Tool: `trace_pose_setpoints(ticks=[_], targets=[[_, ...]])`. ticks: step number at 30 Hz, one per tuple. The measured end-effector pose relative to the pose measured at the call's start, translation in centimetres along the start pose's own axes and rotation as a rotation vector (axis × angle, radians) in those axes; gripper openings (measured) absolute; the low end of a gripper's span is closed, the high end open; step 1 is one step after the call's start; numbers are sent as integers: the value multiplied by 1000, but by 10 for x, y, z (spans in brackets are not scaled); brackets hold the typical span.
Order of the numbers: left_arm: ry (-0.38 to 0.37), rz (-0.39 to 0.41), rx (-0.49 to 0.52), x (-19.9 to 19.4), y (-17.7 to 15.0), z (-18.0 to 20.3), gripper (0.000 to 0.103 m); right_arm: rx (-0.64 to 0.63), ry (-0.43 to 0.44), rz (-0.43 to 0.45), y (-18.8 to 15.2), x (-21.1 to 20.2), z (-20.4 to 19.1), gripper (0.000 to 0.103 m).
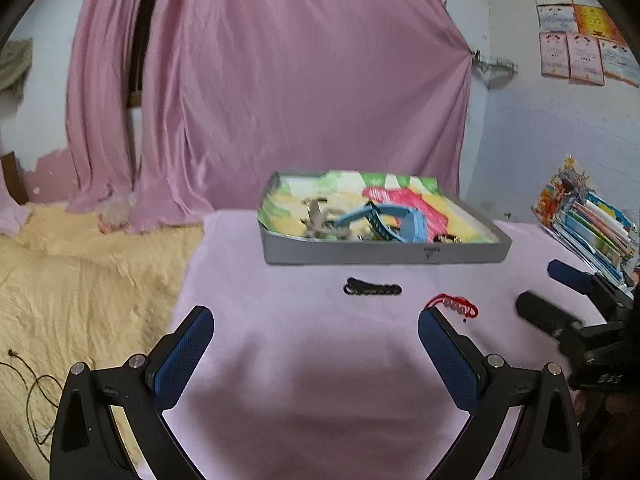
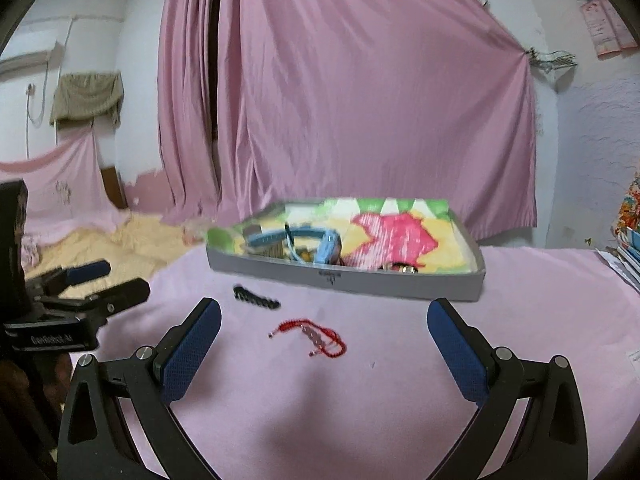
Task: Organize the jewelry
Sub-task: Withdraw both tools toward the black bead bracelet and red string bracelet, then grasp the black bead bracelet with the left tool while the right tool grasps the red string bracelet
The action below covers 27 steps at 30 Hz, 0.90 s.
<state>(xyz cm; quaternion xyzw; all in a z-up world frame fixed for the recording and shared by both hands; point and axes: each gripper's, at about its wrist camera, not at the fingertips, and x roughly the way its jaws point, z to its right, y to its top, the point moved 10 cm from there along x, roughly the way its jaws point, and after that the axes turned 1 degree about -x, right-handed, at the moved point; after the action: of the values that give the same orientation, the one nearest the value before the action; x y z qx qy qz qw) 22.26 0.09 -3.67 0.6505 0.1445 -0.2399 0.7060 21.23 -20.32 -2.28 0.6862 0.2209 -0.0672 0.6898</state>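
Observation:
A shallow grey box point(image 1: 384, 254) with a colourful lining sits on the pink cloth; it also shows in the right wrist view point(image 2: 344, 278). Inside lie a blue watch point(image 1: 384, 220) point(image 2: 316, 246) and some metallic pieces. A black bracelet point(image 1: 372, 287) point(image 2: 256, 299) and a red string bracelet point(image 1: 454, 305) point(image 2: 316, 336) lie on the cloth in front of the box. My left gripper point(image 1: 316, 322) is open and empty, just short of both bracelets. My right gripper point(image 2: 324, 316) is open and empty, with the red bracelet between its fingertips' line.
The pink cloth point(image 1: 304, 360) covers the table. A yellow blanket point(image 1: 80, 280) lies to the left. A stack of colourful books point(image 1: 588, 216) stands at the right edge. A pink curtain point(image 1: 280, 80) hangs behind. Each gripper shows at the side of the other's view point(image 1: 568, 300) point(image 2: 92, 284).

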Motion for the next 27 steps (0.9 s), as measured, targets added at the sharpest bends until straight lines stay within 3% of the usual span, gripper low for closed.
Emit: trace_pose_setpoints(ticks=[3, 12, 15, 16, 21, 25, 27], targets=[[-15, -45, -3, 12, -1, 2, 103, -43, -22, -106, -9, 18, 2, 101], [-25, -144, 2, 43, -1, 6, 102, -34, 2, -274, -21, 50, 8, 101], [-28, -173, 15, 50, -2, 10, 93, -36, 3, -308, -24, 59, 10, 100], [-27, -182, 18, 52, -2, 11, 91, -37, 6, -325, -26, 63, 9, 98], [-39, -212, 22, 64, 1, 14, 82, -70, 38, -403, -34, 80, 1, 69], [-52, -228, 36, 72, 3, 17, 76, -92, 64, -434, -35, 90, -6, 63], [-60, -234, 48, 76, 4, 21, 75, -101, 74, -444, -35, 92, -10, 54]])
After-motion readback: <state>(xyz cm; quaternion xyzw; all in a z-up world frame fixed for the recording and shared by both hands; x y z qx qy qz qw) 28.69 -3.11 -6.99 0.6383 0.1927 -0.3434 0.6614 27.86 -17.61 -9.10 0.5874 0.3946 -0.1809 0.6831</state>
